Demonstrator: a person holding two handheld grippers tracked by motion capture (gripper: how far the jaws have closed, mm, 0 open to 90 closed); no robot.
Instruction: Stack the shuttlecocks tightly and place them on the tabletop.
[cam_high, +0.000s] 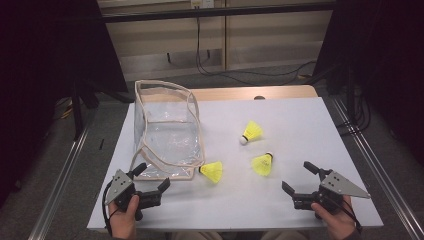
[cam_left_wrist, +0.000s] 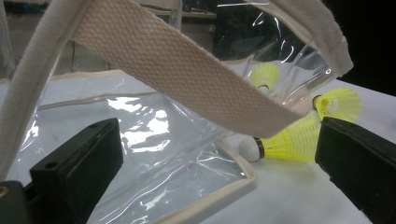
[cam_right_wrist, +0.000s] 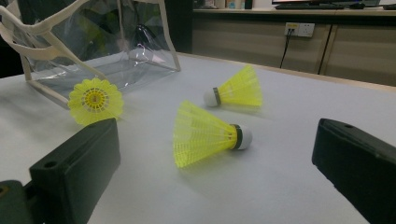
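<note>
Clear plastic bag and three yellow shuttlecocks on a white table.
The floppy bag stands left; shuttlecocks lie beside it, light and crushable, best pinched at the cork. Left gripper and right gripper gape wide, empty.

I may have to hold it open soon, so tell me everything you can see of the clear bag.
The clear bag is glossy see-through plastic edged with cream fabric trim, with a woven cream strap. It stands on the white table at the left, mouth open, walls creased, and looks empty. One yellow shuttlecock lies close by its near right corner. The open left gripper sits just before it; contact is unclear.
</note>
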